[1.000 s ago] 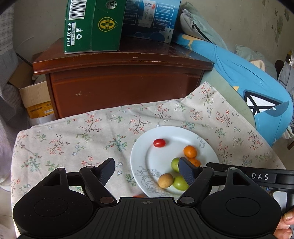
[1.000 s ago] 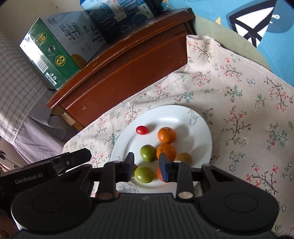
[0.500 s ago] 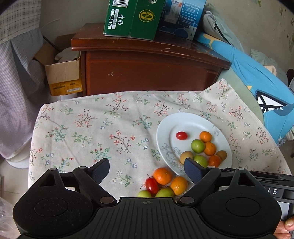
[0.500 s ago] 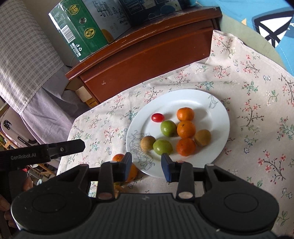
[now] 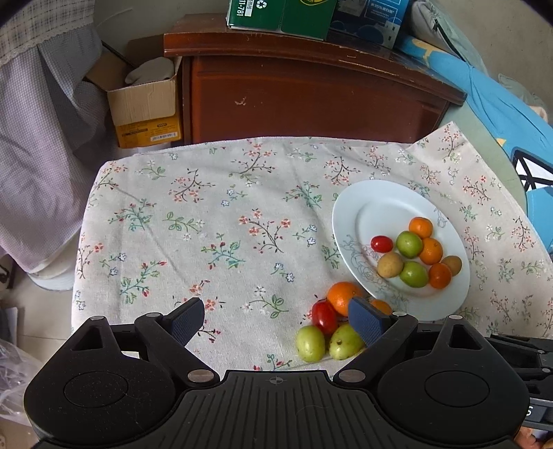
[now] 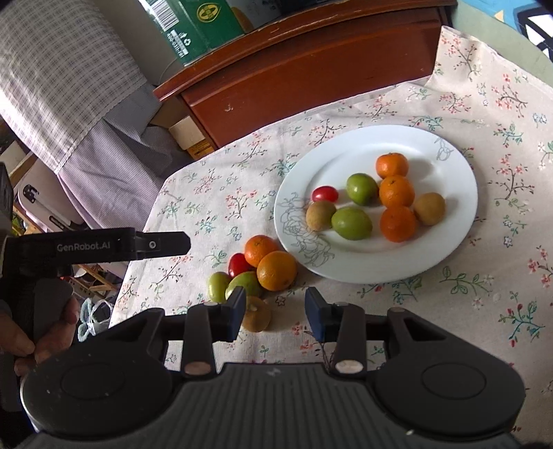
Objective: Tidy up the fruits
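Observation:
A white plate [image 5: 376, 203] [image 6: 446, 145] holds several fruits: oranges, green fruits, brown fruits and one red tomato [image 6: 325, 194]. A loose pile lies on the floral cloth beside its near-left rim: two oranges [image 6: 276, 270], a red tomato [image 5: 324, 313], two green fruits [image 5: 310, 343] and a brown fruit [image 6: 256, 314]. My left gripper [image 5: 276, 319] is open and empty, its right finger over the pile. My right gripper [image 6: 276, 311] is open and empty, just in front of the pile, its left finger next to the brown fruit.
A floral cloth [image 5: 207, 224] covers the table. A brown wooden cabinet [image 5: 311, 89] stands behind it with a green carton [image 6: 193, 24] on top. A cardboard box [image 5: 145, 103] sits at the left; blue bedding [image 5: 501, 103] at the right.
Both grippers have pulled back and up from the plate, so the loose pile beside it has come into view. The left gripper has swung left. Both stay open.

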Motion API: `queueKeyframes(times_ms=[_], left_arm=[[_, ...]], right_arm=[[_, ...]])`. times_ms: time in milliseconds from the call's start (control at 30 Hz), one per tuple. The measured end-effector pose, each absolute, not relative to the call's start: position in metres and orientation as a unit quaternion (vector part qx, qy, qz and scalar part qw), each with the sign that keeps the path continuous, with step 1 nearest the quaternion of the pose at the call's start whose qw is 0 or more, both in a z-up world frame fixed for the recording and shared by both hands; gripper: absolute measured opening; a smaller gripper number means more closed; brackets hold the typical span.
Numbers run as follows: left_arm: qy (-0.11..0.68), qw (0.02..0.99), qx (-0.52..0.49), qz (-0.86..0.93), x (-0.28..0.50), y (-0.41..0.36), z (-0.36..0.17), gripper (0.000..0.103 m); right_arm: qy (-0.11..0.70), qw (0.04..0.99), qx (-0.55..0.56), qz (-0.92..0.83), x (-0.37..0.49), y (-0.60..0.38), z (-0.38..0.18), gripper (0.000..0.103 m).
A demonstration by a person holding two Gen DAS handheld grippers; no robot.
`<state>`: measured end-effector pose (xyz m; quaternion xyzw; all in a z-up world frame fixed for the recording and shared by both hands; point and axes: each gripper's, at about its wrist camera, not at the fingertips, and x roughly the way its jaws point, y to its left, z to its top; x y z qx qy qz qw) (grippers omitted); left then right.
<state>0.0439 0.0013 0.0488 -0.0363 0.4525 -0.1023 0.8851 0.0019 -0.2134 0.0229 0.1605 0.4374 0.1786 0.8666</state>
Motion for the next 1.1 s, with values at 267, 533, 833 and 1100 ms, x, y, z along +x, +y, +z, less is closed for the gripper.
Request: queueKeyframes(times_ms=[267, 533, 833, 1100], left_arm=[[0.453, 0.887, 0.0, -0.092, 0.043, 0.0, 0.04, 0.091], [0.463, 0.88, 0.003, -0.106, 0.043, -0.005, 0.031, 0.09], [0.477, 0.869, -0.002, -0.133, 0.04, -0.01, 0.021, 0.067], [0.46, 0.865, 0.065, -0.189, 0.027, -0.024, 0.018, 0.064]], right_arm=[[0.441, 0.864, 0.121, 0.209, 0.0, -0.191, 0.012, 0.039], [0.438, 0.871, 0.09, 0.202, 0.004, -0.181, 0.001, 0.039], [0.444, 0.868, 0.069, 0.21, 0.001, -0.177, 0.003, 0.025], [0.459, 0.865, 0.089, 0.183, 0.0, -0.196, 0.007, 0.026]])
